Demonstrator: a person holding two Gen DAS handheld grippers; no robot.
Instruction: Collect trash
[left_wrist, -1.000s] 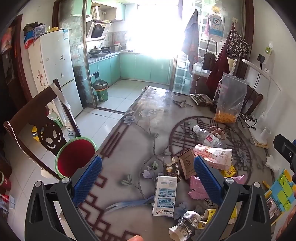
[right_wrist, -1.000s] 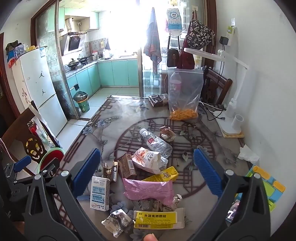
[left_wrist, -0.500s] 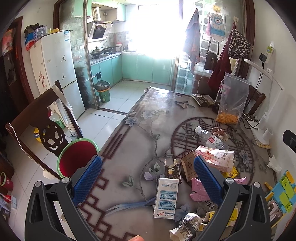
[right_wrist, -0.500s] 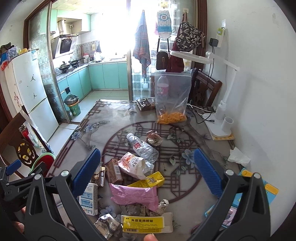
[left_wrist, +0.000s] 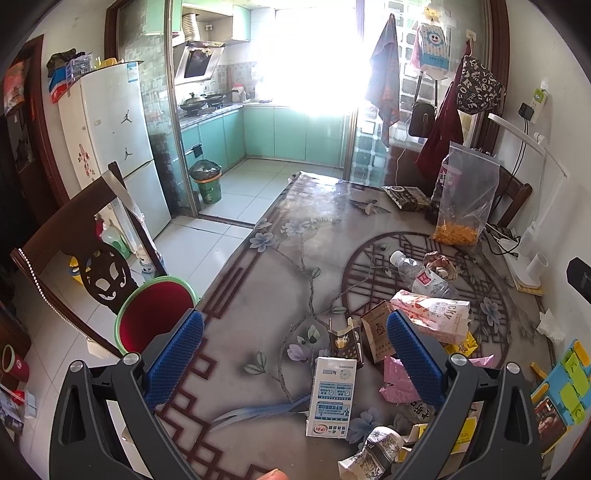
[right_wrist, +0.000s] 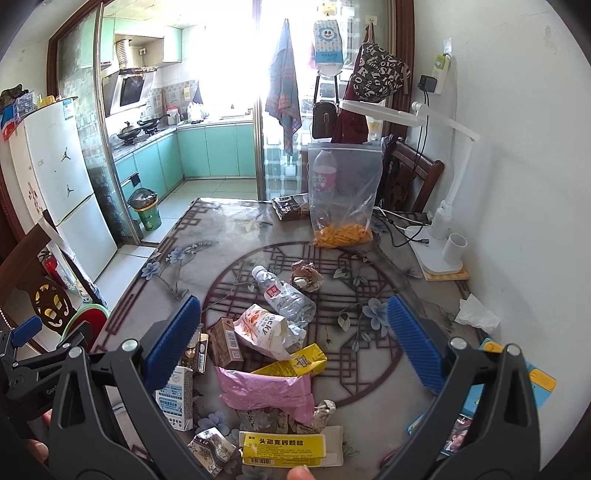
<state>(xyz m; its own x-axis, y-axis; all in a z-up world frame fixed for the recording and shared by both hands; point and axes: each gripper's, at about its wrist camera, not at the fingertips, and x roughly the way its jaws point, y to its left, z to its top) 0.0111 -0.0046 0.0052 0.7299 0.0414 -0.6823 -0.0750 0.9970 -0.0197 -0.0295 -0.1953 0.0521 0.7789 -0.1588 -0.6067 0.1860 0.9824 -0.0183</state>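
Trash lies piled on the patterned table: a white-blue carton, a brown box, a snack bag, a crushed water bottle, a pink bag, a yellow wrapper and a yellow-labelled packet. A red bin with a green rim stands on the floor left of the table. My left gripper is open and empty above the carton. My right gripper is open and empty above the pile. The left gripper also shows in the right wrist view.
A clear bag of orange snacks and a white desk lamp stand at the far right. A crumpled tissue and a colourful pad lie by the wall. A wooden chair stands left of the table.
Both grippers have drifted slightly, the right one swinging left so the pile shifts right in its view. Both stay open and empty. No trash has moved.
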